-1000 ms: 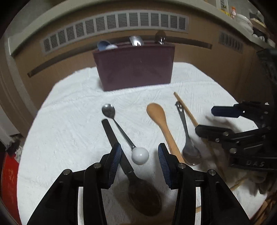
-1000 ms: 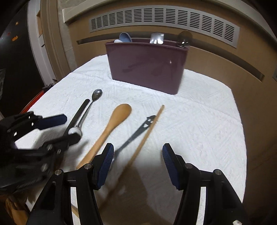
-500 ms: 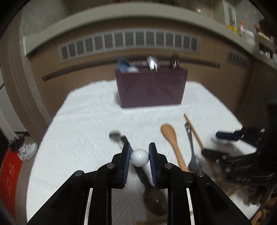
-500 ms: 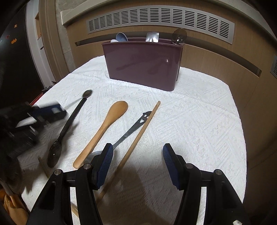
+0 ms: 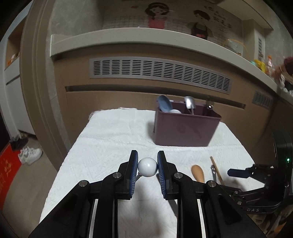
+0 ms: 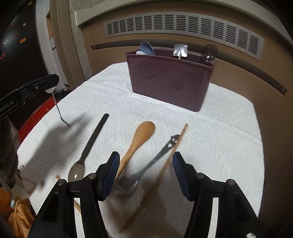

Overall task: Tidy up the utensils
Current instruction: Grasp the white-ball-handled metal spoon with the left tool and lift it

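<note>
My left gripper (image 5: 147,169) clamps the spoon's white ball (image 5: 147,169); only the right view shows its stem (image 6: 58,108) dangling — right gripper (image 6: 144,173) spread, empty.

A home: sneakers (image 5: 30,154) on floor, cartoon wall sticker (image 5: 157,14).

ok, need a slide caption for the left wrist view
Left gripper clamps the spoon's white ball end above the white cloth, maroon utensil holder ahead.
</note>
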`<action>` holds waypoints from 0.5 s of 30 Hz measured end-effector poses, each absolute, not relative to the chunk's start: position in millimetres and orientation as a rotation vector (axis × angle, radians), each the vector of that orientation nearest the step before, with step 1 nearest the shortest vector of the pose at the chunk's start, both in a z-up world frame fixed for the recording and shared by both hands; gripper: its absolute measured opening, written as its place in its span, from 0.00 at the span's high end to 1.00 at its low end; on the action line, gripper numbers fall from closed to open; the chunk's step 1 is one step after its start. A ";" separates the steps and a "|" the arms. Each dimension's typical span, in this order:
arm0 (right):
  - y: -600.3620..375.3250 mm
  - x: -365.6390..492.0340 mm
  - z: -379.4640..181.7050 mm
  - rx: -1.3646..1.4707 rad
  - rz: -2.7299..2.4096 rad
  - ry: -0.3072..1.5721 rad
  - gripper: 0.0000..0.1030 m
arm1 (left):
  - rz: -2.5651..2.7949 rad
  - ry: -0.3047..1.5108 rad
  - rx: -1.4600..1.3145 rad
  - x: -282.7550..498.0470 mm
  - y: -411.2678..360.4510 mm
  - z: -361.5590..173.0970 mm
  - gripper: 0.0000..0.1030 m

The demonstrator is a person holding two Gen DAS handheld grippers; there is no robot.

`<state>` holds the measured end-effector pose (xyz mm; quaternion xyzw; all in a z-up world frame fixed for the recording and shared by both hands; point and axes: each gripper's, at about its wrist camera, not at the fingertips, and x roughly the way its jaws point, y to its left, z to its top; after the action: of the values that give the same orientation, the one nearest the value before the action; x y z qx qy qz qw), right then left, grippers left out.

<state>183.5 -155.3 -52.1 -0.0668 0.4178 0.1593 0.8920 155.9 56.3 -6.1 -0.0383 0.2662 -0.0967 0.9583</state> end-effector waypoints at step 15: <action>-109.1 260.6 -88.5 -0.168 0.159 1.031 0.63 | -0.183 0.526 -0.174 180.1 107.1 -9.9 0.78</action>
<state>260.6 -109.1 -88.5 -0.0799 0.4921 0.0758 0.8636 180.1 107.1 -9.9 -0.0859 0.2592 -0.0903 0.9578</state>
